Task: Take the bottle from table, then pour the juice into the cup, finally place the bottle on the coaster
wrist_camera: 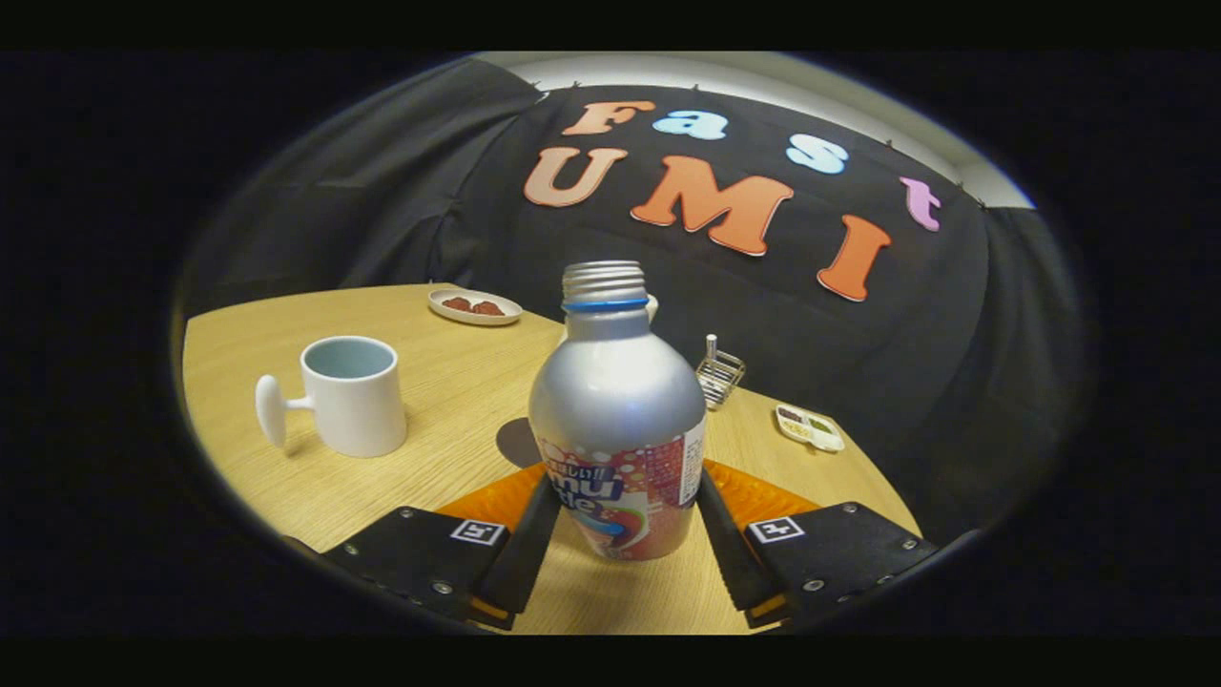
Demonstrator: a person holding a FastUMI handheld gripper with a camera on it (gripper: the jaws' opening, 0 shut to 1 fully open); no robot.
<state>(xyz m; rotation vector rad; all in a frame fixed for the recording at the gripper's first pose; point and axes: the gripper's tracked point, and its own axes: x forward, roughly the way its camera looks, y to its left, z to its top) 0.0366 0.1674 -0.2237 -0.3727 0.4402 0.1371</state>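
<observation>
A silver bottle [618, 401] with a red and white label stands upright between my fingers, its threaded neck uncapped above a blue ring. My gripper [627, 489] is shut on it, one finger [527, 544] on the label's left side and the other on its right. A white cup [350, 396] with a knob-ended handle stands on the wooden table [448, 382], ahead and to the left of the bottle; I see no liquid inside. A dark round patch [516, 444] lies on the table just behind the bottle's left side; coaster or shadow, I cannot tell.
A small plate [474, 306] with red pieces sits far back beyond the cup. Right of the bottle are a little wire holder [720, 374] and a small oblong dish [809, 426] near the table's right edge. The booth's black cloth hangs close behind.
</observation>
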